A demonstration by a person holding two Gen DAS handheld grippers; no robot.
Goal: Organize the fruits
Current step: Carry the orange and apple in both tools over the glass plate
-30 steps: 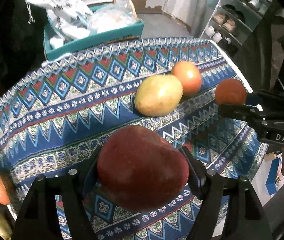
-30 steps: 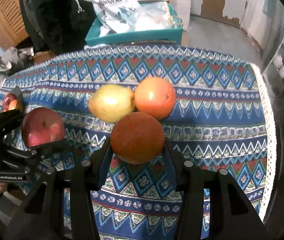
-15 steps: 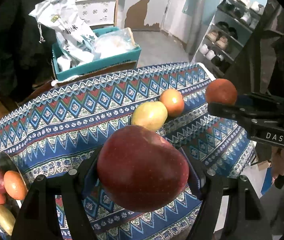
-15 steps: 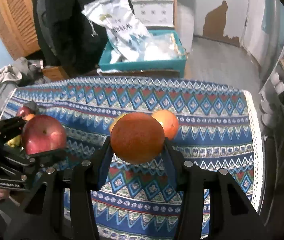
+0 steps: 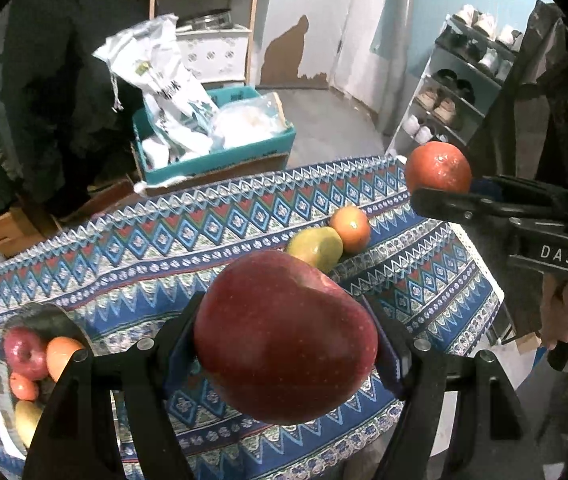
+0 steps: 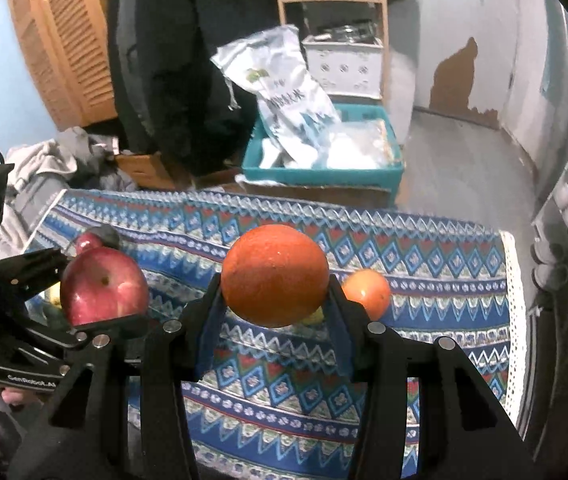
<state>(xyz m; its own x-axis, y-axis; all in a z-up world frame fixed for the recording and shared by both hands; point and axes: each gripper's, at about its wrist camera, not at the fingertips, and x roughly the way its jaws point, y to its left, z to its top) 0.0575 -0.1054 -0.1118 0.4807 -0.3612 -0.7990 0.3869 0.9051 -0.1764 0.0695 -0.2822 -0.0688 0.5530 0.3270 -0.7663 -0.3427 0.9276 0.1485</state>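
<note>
Both grippers raised above the tabletop (image 5: 164,248), each loaded: left gripper (image 5: 284,344) clamps a red apple (image 5: 284,336), right gripper (image 6: 274,300) clamps an orange (image 6: 275,274).

Broad patterned cloth between the bowl (image 5: 2,396) and the mango (image 5: 316,248) lies bare; room to pass there.

Mango and a second orange (image 5: 350,227) sit touching, toward the right end.

Bowl at the left edge already crowded with fruit.

Teal crate (image 5: 212,160) with bags stands beyond the far edge, off the tabletop.
</note>
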